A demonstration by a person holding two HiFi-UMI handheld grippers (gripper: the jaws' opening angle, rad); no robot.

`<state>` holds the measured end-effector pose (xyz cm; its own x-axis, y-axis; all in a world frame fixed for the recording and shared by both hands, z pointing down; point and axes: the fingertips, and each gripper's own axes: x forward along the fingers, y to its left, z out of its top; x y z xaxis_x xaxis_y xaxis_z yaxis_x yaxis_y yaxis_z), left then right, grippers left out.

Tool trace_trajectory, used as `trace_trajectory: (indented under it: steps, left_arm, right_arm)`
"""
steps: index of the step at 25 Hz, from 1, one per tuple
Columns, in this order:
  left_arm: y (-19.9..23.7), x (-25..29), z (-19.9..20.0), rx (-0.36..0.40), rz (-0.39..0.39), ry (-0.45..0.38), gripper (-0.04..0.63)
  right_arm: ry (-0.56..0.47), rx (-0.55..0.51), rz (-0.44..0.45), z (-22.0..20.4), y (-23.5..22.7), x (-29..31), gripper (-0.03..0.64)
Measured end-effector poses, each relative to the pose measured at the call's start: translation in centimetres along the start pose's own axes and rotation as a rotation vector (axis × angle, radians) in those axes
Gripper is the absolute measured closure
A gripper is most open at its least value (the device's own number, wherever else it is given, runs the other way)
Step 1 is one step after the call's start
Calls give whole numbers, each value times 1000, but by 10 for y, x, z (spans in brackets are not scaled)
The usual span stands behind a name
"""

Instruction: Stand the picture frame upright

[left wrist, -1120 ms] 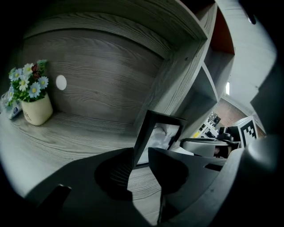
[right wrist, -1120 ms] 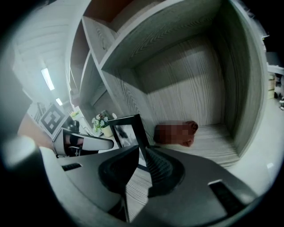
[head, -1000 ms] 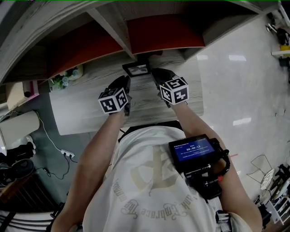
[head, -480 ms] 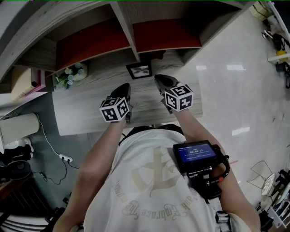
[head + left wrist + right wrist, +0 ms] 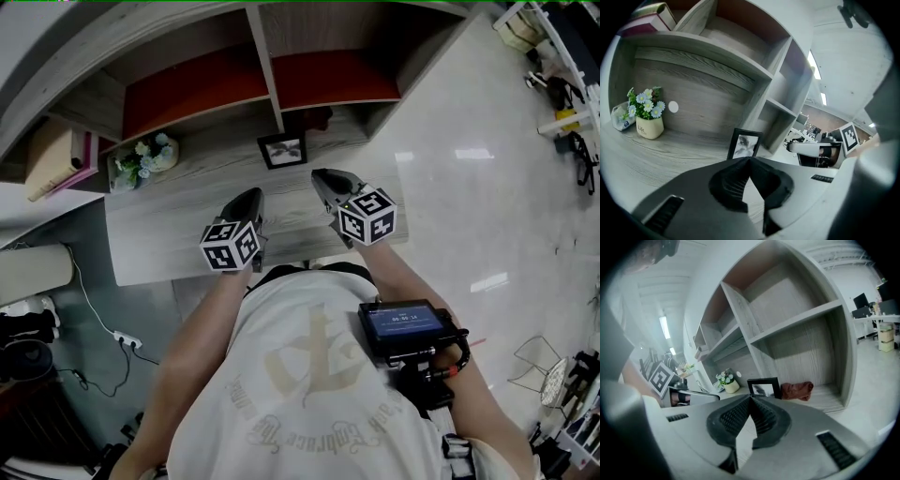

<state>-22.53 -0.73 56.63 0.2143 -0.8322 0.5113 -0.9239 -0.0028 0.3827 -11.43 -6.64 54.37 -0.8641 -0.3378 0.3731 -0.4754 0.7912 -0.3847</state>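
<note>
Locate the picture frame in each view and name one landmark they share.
Head view: picture frame upper centre, standing upright.
Left gripper view: picture frame at centre, right of the flower pot.
Right gripper view: picture frame at centre, left of a red cloth.
Shared landmark: the flower pot, left of the frame.

Matt grey woodgrain desk (image 5: 164,239) & shelf unit (image 5: 266,70), glossy smooth floor (image 5: 469,202), matt black picture frame (image 5: 283,150).

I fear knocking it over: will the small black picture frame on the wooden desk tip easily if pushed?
Probably: the small black picture frame stands upright and looks thin, so a nudge may topple it. Its rigid border suggests stiffness.
</note>
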Motion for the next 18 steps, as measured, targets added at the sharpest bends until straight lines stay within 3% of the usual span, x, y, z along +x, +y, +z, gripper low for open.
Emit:
trace_trajectory:
  steps: [12,18]
  left_arm:
    - [-32,-50,-10,70,-80,-66,584]
    - [-32,-72,-17,68,-112,-88,584]
  right_arm:
    - [-32,-43,17,-17,47,-46,614]
    - [-48,-41,3,-30,62,-59,614]
